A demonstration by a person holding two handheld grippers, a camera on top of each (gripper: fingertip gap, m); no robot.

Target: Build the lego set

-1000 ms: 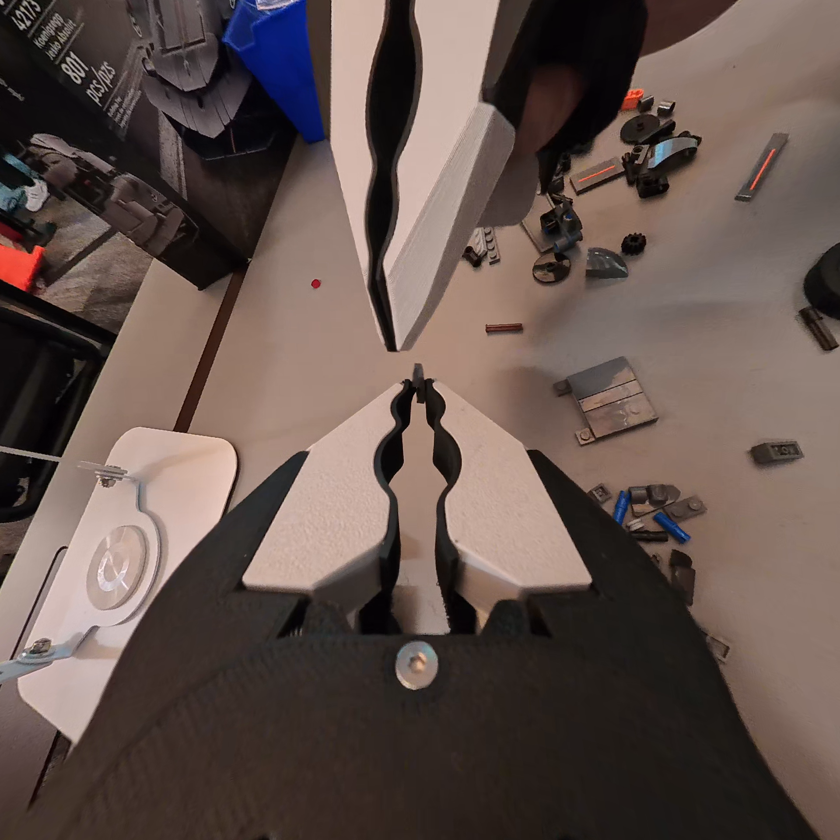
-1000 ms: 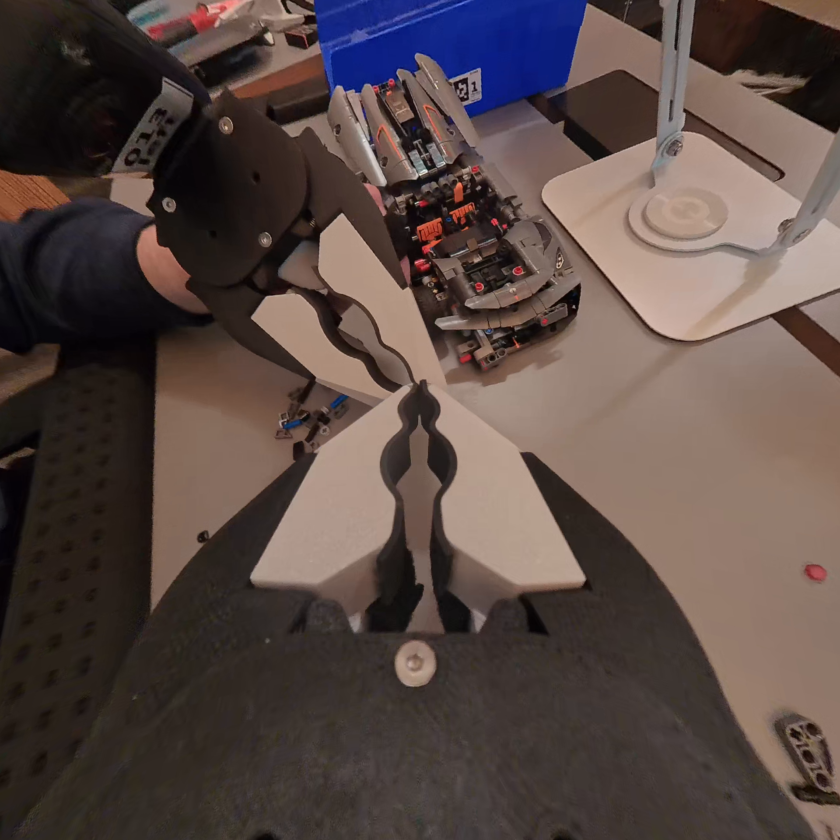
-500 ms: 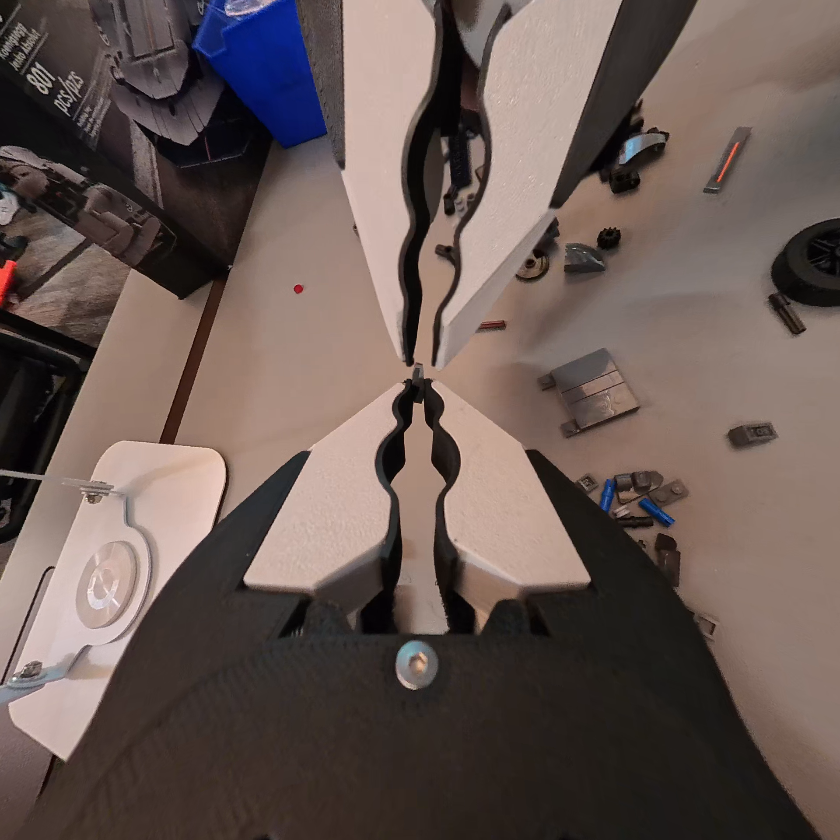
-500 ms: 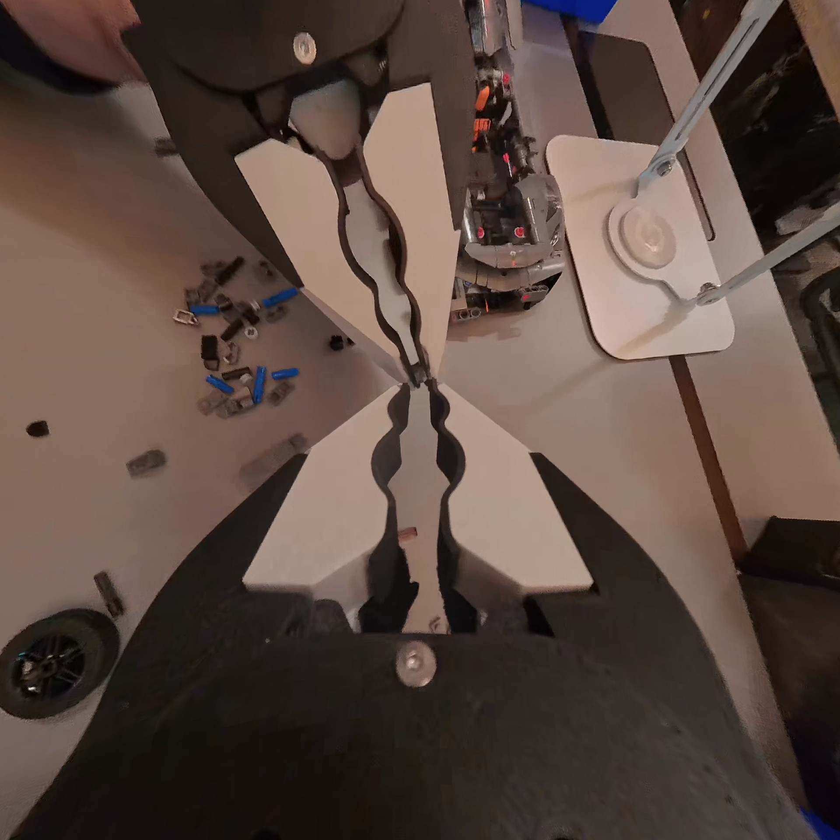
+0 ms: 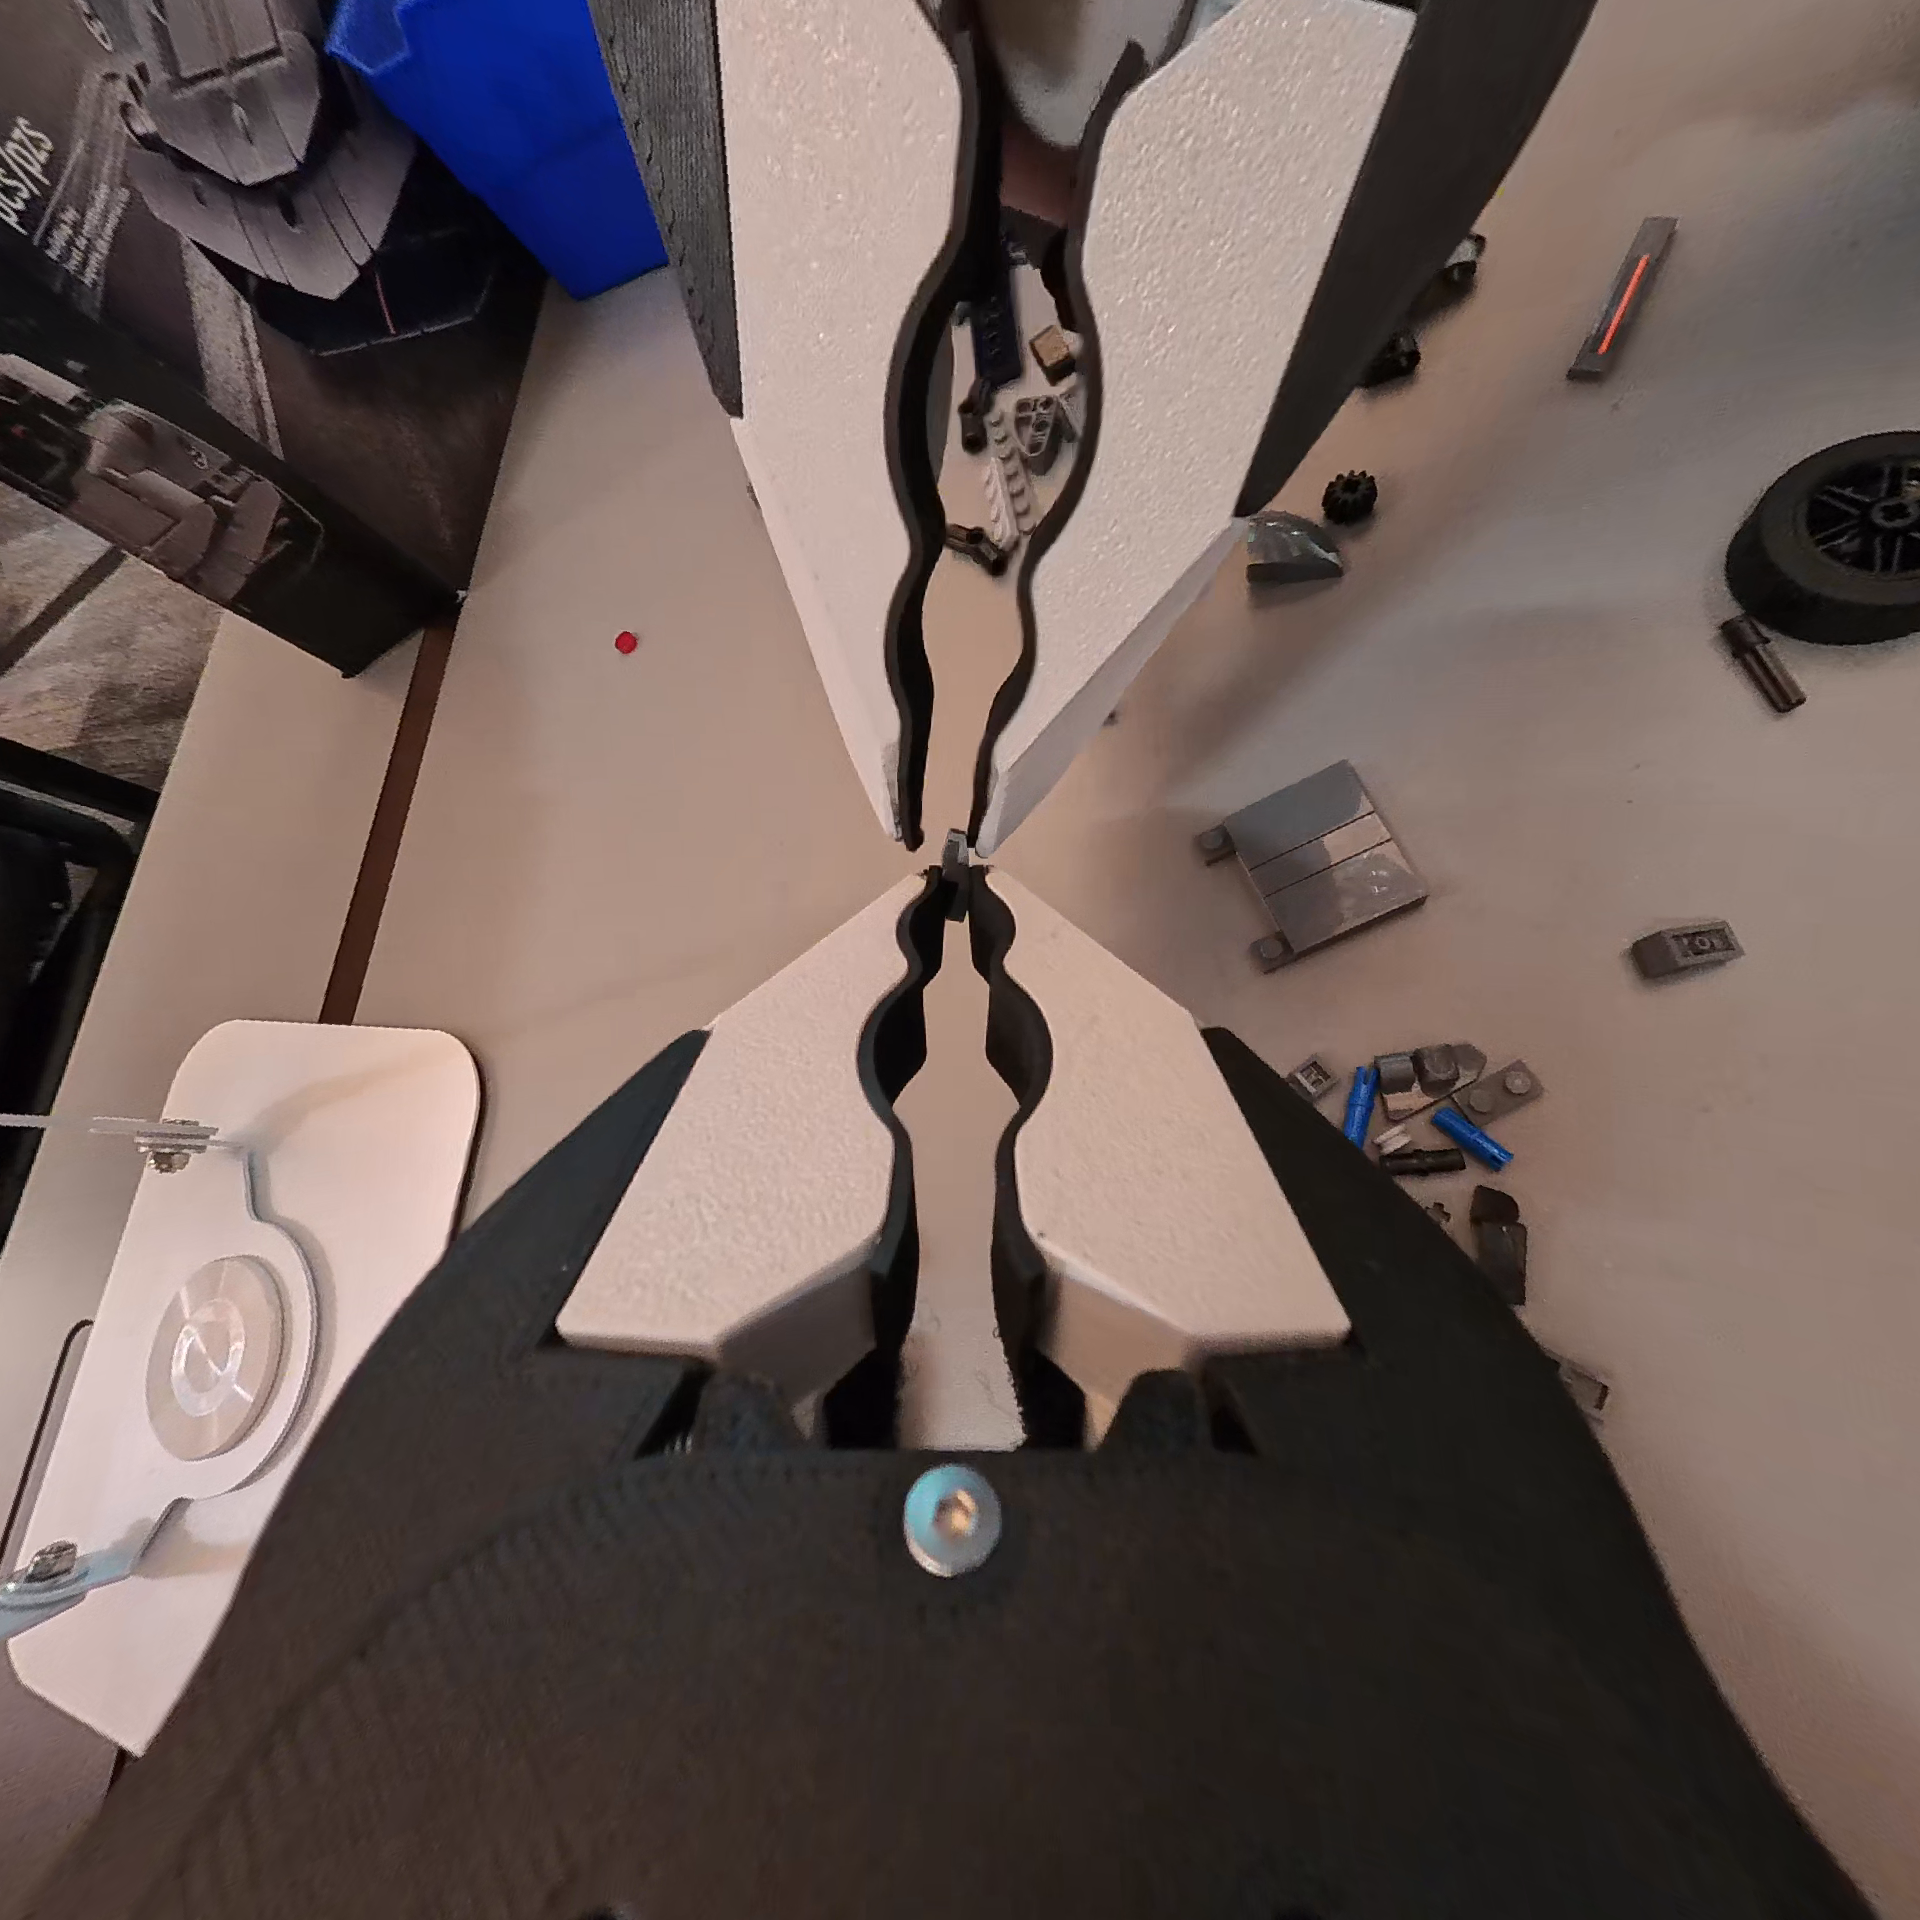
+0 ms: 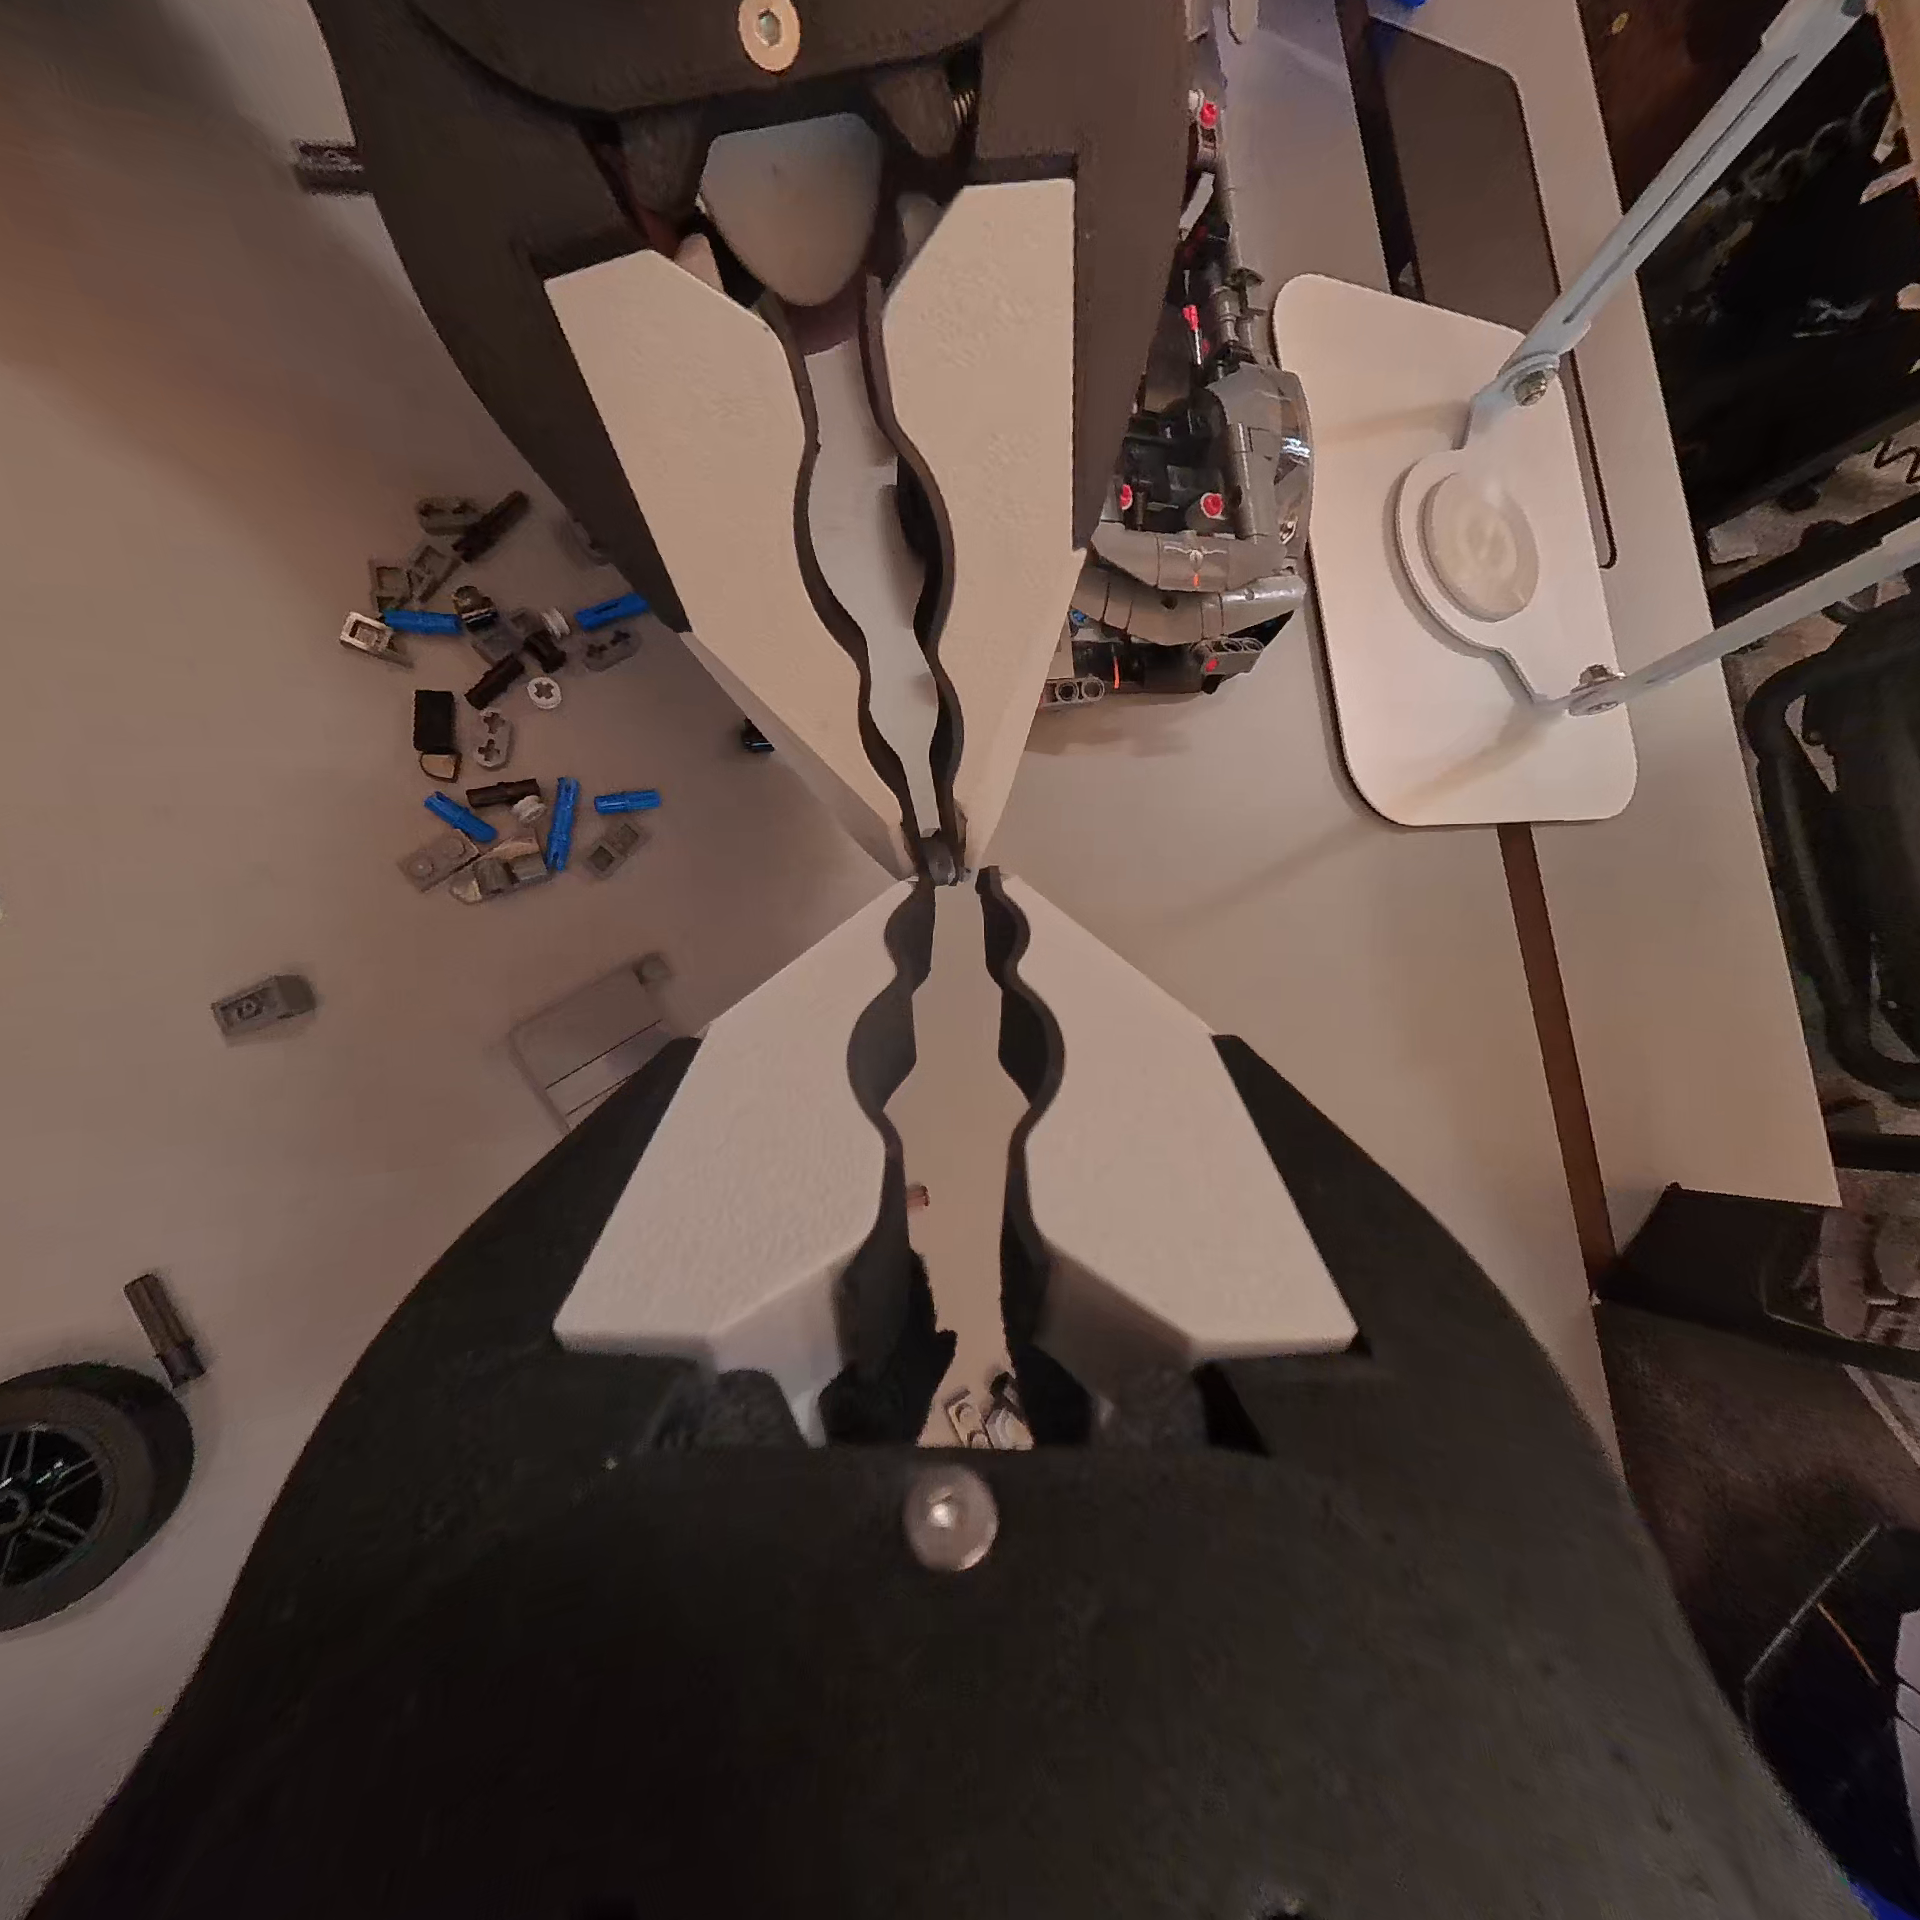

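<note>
My left gripper [image 5: 951,883] is shut on a small dark grey lego piece [image 5: 954,854] and holds it above the table. My right gripper [image 5: 948,826] faces it tip to tip, jaws a little apart on either side of the piece's top. In the right wrist view my right gripper [image 6: 956,896] is narrowly open just below the piece [image 6: 942,862], which is held in the left gripper [image 6: 938,844]. The partly built grey car [image 6: 1205,540] stands behind, half hidden by the left gripper.
Loose grey, black and blue pieces [image 6: 509,707] lie on the table, with a grey tiled plate [image 5: 1320,862] and a black wheel [image 5: 1839,540]. A white stand base [image 6: 1455,582], the set's box [image 5: 208,312] and a blue bin [image 5: 520,135] sit along the edges. The grippers are tip to tip, or close to it. The left tips stand about 9 cm off the grey tiled plate [image 5: 1320,862]. Look for it in the right wrist view [image 6: 611,1048] too.
My right gripper has swung round to face the left one tip to tip, opened from shut, and closed in on the held piece. The left gripper stays shut on the piece.
</note>
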